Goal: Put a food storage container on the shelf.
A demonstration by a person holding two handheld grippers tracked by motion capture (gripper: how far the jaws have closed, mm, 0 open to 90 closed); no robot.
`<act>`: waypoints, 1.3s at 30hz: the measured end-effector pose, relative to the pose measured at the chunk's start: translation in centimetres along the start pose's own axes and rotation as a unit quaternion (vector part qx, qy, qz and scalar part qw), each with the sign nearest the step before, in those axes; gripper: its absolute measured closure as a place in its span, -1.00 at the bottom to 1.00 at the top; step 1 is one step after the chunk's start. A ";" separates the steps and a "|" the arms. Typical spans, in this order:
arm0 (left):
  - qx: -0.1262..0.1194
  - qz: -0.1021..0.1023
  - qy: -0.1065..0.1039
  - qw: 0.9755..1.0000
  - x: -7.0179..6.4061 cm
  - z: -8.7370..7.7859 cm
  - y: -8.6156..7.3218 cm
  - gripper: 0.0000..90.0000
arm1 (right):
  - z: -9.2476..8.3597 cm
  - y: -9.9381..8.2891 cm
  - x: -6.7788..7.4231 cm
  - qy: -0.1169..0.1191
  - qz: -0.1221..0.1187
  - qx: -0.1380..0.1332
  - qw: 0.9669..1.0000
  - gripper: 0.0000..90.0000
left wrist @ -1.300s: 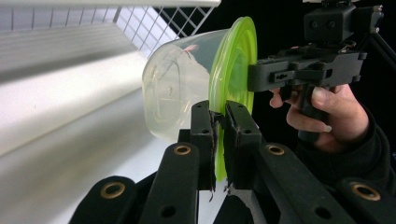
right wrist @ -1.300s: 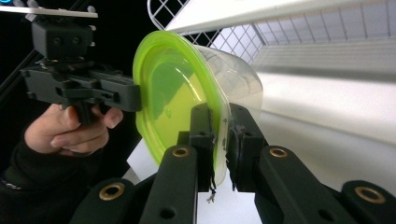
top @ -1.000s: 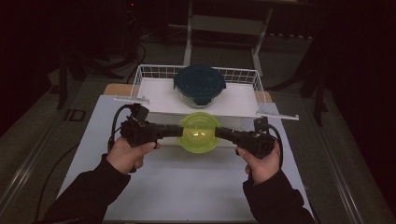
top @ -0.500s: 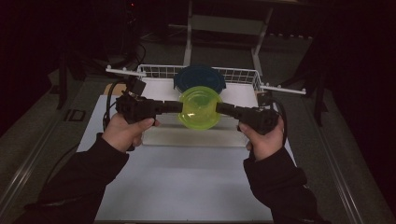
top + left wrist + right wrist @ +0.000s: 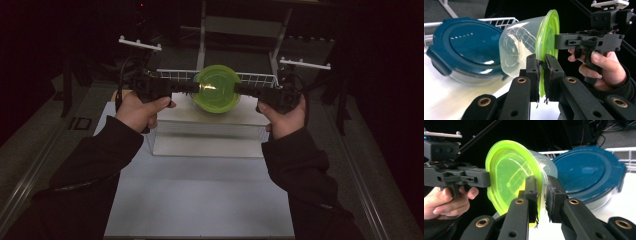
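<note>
The white surface runs from the person's side toward a white wire basket at its far end, with a pale raised platform in front of the basket. In both gripper views a round container with a dark blue clip lid sits on the white surface beside the wire basket, behind the held thing and apart from it.

The clear round container with a lime-green lid hangs in the air above the platform, in front of the basket's near rail, tilted so that the lid faces the person. It is carried between the two hands, one at each side of its rim.

The left gripper comes in level from the left, its jaws nearly together and clamped on the edge of the green lid and rim; the left gripper view shows the pads pinching it. The right gripper comes in level from the right and pinches the opposite edge the same way, jaws narrow.
</note>
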State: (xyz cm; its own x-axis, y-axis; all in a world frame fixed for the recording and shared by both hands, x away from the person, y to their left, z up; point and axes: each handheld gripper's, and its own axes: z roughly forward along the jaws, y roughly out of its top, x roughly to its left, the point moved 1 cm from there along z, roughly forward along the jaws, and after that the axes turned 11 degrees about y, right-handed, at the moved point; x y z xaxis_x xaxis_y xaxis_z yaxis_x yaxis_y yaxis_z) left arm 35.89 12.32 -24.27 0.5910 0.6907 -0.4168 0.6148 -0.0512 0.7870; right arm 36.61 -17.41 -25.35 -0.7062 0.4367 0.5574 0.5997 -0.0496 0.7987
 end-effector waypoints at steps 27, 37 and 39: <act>-0.010 -0.086 0.008 0.996 4.8 4.4 1.6 0.76 | 2.9 3.3 -3.4 -0.056 0.052 0.012 0.997 0.76; -0.013 -0.103 0.013 0.994 5.4 6.0 2.1 0.52 | 3.6 3.8 -5.0 -0.064 0.084 0.005 0.994 0.53; -0.010 -0.102 0.013 0.995 5.5 6.2 2.1 0.38 | 3.6 3.8 -5.1 -0.067 0.083 0.006 0.994 0.53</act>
State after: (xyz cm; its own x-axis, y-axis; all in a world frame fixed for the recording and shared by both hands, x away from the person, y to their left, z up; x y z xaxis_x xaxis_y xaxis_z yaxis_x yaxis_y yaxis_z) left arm 43.65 11.54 -27.72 0.4415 0.7034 -0.5571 0.7094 0.1065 0.6967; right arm 43.86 -16.56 -25.97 -0.5402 0.5397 0.6457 0.7094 -0.1208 0.6944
